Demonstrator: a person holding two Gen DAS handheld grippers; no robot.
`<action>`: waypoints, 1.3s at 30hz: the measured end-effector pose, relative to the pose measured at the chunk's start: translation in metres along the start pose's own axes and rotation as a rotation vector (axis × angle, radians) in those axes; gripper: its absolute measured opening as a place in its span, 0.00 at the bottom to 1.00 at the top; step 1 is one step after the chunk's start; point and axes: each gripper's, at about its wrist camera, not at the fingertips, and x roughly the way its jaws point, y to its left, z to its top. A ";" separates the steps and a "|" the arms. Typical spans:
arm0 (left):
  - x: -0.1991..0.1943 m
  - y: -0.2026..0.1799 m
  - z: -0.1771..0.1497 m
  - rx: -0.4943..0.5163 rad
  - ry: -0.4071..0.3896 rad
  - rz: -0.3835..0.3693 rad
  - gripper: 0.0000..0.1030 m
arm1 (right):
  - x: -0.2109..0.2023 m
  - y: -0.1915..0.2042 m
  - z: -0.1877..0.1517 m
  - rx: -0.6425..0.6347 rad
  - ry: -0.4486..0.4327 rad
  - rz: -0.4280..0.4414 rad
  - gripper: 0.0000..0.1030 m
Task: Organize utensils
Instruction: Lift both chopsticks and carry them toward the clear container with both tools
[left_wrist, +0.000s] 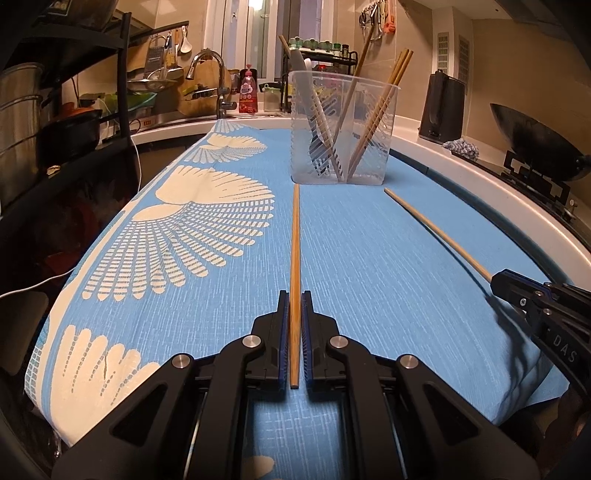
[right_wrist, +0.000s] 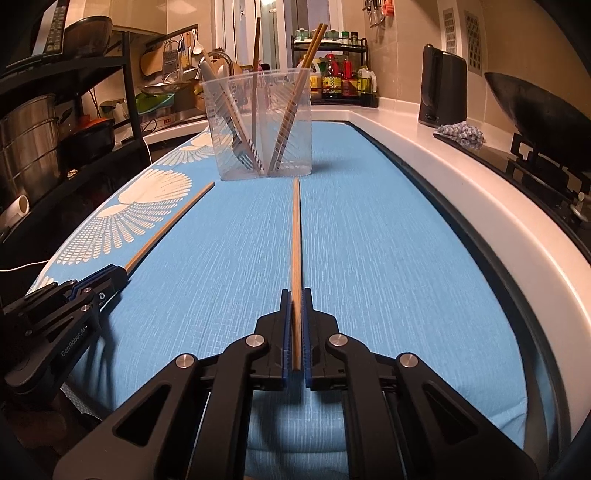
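Note:
A clear plastic utensil cup (left_wrist: 343, 125) (right_wrist: 260, 122) stands on the blue cloth (left_wrist: 369, 258) (right_wrist: 369, 240). It holds chopsticks, a fork and a white spoon. My left gripper (left_wrist: 294, 297) is shut on a wooden chopstick (left_wrist: 295, 240) that points at the cup; both show at the left of the right wrist view, gripper (right_wrist: 120, 271), chopstick (right_wrist: 170, 223). My right gripper (right_wrist: 295, 293) is shut on a second wooden chopstick (right_wrist: 295, 236), also pointing at the cup; both show at the right of the left wrist view, gripper (left_wrist: 496, 282), chopstick (left_wrist: 436, 230).
A white counter rim (right_wrist: 461, 184) runs along the right of the cloth. Beyond it are a black kettle (right_wrist: 441, 88), a wok (right_wrist: 535, 110) on a stove and a knitted rag (right_wrist: 460, 133). A black shelf with pots (right_wrist: 29, 147) stands left; a sink faucet (left_wrist: 210, 70) is behind.

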 end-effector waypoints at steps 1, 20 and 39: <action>-0.002 0.000 0.001 0.000 -0.003 -0.002 0.06 | -0.003 0.001 0.001 -0.001 -0.003 -0.002 0.05; -0.050 0.000 0.020 0.031 -0.126 -0.019 0.06 | -0.062 -0.006 0.027 0.006 -0.110 -0.002 0.05; -0.090 0.022 0.084 0.009 -0.217 -0.054 0.06 | -0.103 -0.010 0.093 -0.026 -0.210 0.055 0.05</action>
